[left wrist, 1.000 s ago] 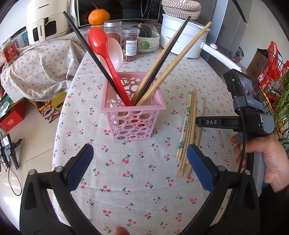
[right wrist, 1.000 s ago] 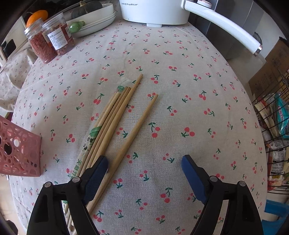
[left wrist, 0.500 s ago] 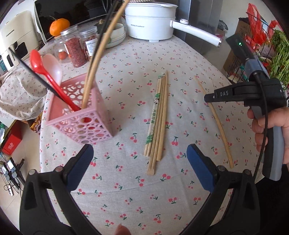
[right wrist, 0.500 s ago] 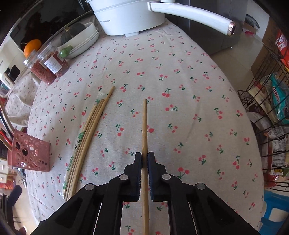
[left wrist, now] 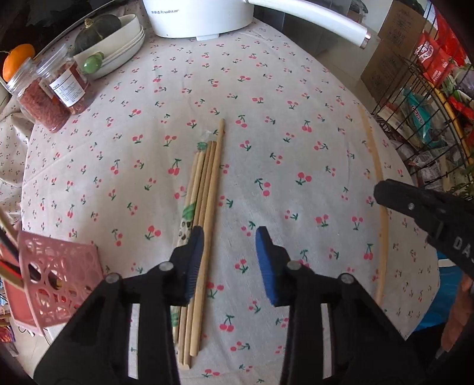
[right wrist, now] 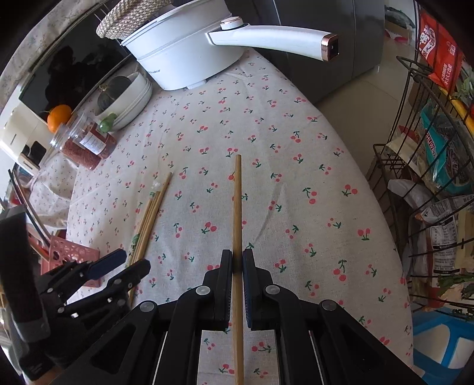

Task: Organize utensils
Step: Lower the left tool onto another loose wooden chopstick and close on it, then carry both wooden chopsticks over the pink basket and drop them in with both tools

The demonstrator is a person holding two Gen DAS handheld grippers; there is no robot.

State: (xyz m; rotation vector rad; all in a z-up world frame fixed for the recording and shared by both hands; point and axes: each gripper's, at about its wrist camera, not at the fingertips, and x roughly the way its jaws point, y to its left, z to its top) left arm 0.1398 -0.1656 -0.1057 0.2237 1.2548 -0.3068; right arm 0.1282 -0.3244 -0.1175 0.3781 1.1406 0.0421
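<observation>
A bundle of wooden chopsticks (left wrist: 204, 189) lies on the cherry-print tablecloth (left wrist: 296, 142). My left gripper (left wrist: 229, 234) hangs over the bundle's near half with its jaws closing. The rightmost stick lies just inside the left pad (left wrist: 196, 251), and the pads are not pressing on anything. The right gripper (right wrist: 237, 263) is shut on a single wooden chopstick (right wrist: 237, 207), held above the cloth and pointing away. That single chopstick (left wrist: 382, 237) shows blurred at the right of the left wrist view. The pink perforated basket (left wrist: 59, 272) with utensils stands at the lower left.
Two jars of red contents (left wrist: 53, 94), stacked white bowls with a dark squash (left wrist: 112, 41) and a white pot with a long handle (left wrist: 195, 17) line the far side. A wire rack of packets (right wrist: 438, 165) stands off the right table edge, a blue stool (right wrist: 438, 340) below it.
My left gripper swung from the pink basket over to the chopstick bundle and its jaws narrowed. The right gripper shut on the single chopstick and lifted it off the cloth.
</observation>
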